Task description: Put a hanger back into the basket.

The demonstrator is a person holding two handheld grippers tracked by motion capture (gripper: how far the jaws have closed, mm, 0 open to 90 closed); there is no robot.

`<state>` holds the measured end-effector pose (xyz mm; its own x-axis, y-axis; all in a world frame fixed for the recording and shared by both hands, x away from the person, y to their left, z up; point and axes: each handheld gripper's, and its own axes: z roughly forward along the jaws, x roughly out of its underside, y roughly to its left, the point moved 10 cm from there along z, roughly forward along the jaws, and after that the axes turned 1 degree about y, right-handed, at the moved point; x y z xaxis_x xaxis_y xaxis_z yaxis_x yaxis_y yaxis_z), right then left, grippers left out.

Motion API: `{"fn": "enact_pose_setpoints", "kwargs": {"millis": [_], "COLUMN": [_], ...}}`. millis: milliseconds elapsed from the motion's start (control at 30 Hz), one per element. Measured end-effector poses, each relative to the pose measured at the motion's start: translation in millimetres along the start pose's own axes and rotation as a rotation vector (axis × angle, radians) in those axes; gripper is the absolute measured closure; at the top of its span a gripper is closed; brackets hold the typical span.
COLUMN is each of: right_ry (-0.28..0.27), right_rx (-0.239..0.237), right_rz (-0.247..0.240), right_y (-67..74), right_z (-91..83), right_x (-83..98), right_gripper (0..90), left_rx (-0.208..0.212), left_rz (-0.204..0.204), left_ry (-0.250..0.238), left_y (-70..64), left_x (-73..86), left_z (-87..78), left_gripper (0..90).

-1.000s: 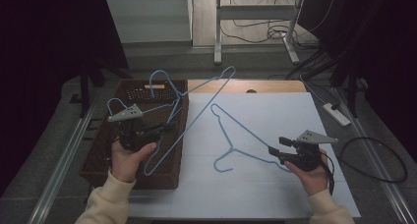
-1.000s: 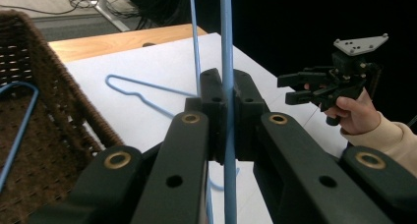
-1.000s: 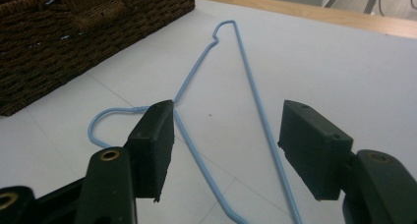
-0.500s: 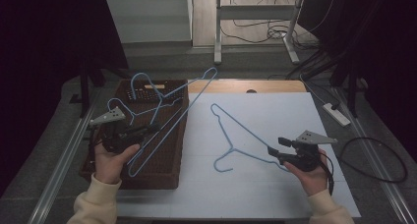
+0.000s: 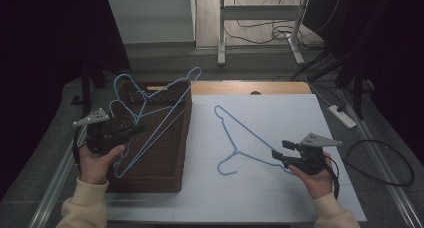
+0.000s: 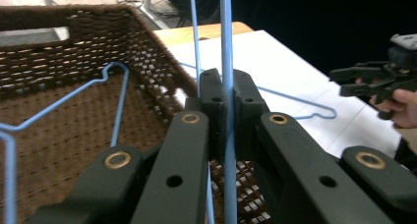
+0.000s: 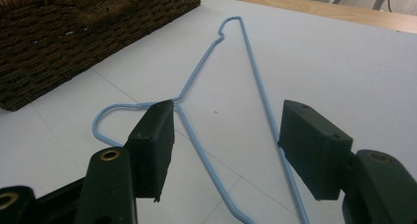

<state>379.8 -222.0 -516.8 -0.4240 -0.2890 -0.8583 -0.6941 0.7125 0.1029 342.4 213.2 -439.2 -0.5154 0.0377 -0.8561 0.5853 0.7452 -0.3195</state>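
Over the wicker basket (image 5: 150, 153) at our left, our left gripper (image 5: 131, 131) pinches a blue wire hanger (image 5: 165, 108), jaws pressed tight on the wire, hanger tilted above another hanger (image 6: 64, 103) lying in the basket. Our right gripper (image 5: 278, 154) sits with jaws spread, straddling the hanger on the white sheet (image 5: 240, 138), not gripping it. Risk, we judge: the thin wire swivels in the pinch, or its hook snags the basket rim or the hanger inside on lowering.

Cream sleeves (image 5: 85, 208), black brass-riveted jaws
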Motion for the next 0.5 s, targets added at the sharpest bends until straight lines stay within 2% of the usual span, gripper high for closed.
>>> {"fn": "enact_pose_setpoints", "kwargs": {"millis": [167,267,367,500], "right_ry": [0.001,0.003,0.004,0.002], "right_rx": [-0.001,0.000,0.001,0.003], "right_rz": [0.001,0.001,-0.001,0.000], "right_y": [-0.8,-0.8,-0.5,-0.7], "right_z": [0.5,0.7,1.1,0.8], "right_x": [0.4,0.6,0.8,0.6], "right_gripper": [39.0,39.0,39.0,39.0], "left_rx": [-0.019,-0.036,-0.051,-0.059], "left_rz": [-0.022,-0.021,-0.029,-0.020], "left_ry": [0.004,0.004,0.011,0.034], "left_y": [15.7,24.7,34.0,42.0], "left_x": [3.3,2.1,1.6,2.9], "left_z": [-8.0,-11.6,-12.1,-9.6], "left_gripper": [85.5,85.5,85.6,85.6]}}
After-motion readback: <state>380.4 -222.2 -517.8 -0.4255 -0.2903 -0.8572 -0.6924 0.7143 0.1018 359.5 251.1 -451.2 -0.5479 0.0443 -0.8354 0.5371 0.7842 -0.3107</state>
